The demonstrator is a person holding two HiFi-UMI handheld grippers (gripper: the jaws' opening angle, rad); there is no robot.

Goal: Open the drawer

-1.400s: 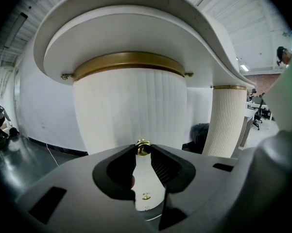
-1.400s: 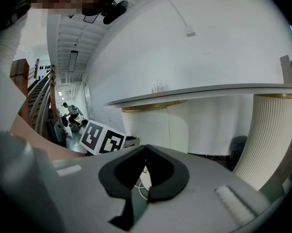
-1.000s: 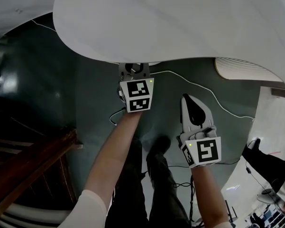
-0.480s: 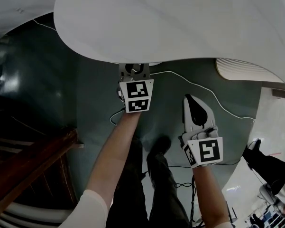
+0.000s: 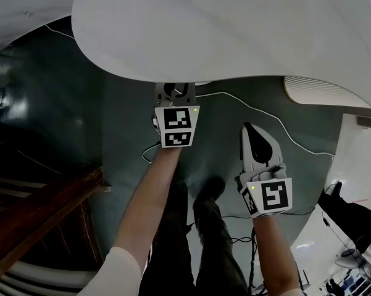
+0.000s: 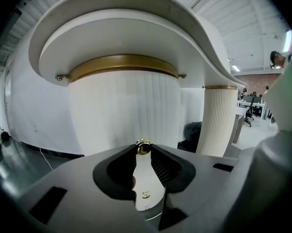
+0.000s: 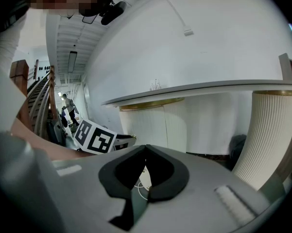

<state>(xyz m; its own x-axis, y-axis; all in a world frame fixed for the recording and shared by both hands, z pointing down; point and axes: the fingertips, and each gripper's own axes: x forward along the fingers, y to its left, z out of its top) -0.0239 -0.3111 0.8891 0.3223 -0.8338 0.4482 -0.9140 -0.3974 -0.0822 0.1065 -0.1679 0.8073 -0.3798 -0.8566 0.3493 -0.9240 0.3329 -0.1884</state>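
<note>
In the left gripper view a small brass knob (image 6: 144,146) sticks out of the white ribbed drawer front (image 6: 124,109), below a brass band (image 6: 122,64). My left gripper (image 6: 144,150) is shut on that knob, its dark pads closing at the tips around it. In the head view the left gripper (image 5: 176,90) reaches under the rim of the white curved tabletop (image 5: 234,36), so its tips and the knob are hidden there. My right gripper (image 5: 247,128) hangs to the right over the floor, shut, with nothing between its jaws (image 7: 145,148).
A white cable (image 5: 259,112) trails across the dark floor. A wooden stair rail (image 5: 43,208) stands at the lower left. The person's shoes (image 5: 205,193) are below the grippers. A ribbed white column (image 6: 218,123) stands right of the drawer unit.
</note>
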